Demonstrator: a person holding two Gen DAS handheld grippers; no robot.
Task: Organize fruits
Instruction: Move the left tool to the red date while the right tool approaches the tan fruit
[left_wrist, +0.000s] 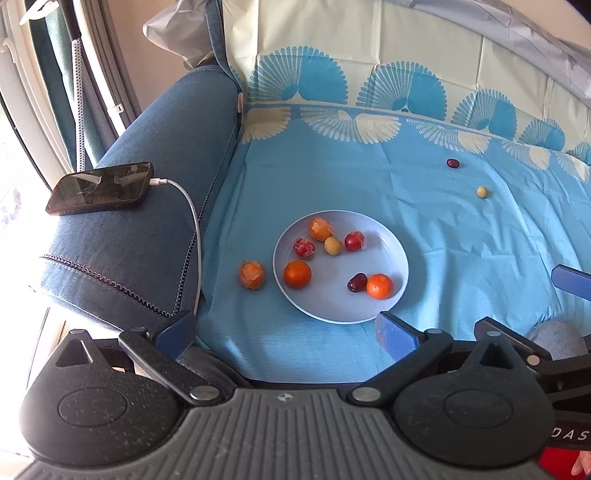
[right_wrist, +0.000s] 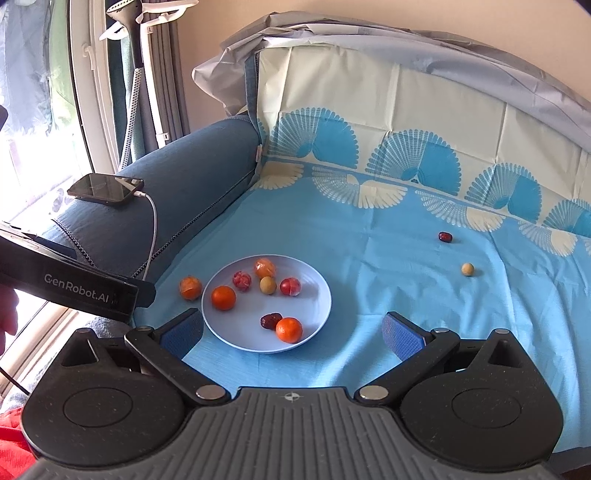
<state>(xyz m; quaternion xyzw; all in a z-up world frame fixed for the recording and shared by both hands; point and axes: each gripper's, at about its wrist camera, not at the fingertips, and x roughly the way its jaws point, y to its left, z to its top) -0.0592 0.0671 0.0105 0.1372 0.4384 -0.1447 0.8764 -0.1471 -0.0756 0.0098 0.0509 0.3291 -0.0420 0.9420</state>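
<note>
Both grippers hover low over a sofa seat covered with a blue patterned cloth (left_wrist: 332, 177), neither touching anything. The left gripper (left_wrist: 286, 332) is released, blue pads spread wide with nothing between them; the right gripper (right_wrist: 293, 332) is likewise released and empty, its jaws wide apart. A pale blue plate (left_wrist: 384, 240) sits on the cloth straight ahead of both. On the plate: an orange (left_wrist: 297, 274) near the left rim, a second orange (left_wrist: 380, 286) toward the near right rim with a dark red date (left_wrist: 357, 282) touching it on its left, a wrapped orange fruit (left_wrist: 320, 228) at the far side, a wrapped red fruit (left_wrist: 303, 248) left of centre, a yellowish round fruit (left_wrist: 333, 245) in the middle, and a red fruit in clear wrap (left_wrist: 355, 240) just right of it. Another wrapped orange fruit (left_wrist: 252, 274) lies on the cloth just outside the plate's left rim, not touching it. Well apart, far right on the cloth, lie a loose dark red date (left_wrist: 452, 163) and a small yellowish ball fruit (left_wrist: 481, 192), near each other but apart. A phone (left_wrist: 100, 188) rests on the blue armrest (left_wrist: 155, 236) at left, with a white cable (left_wrist: 192, 218) plugged in and trailing down the armrest. In the right wrist view the left gripper's black body crosses the left edge.
</note>
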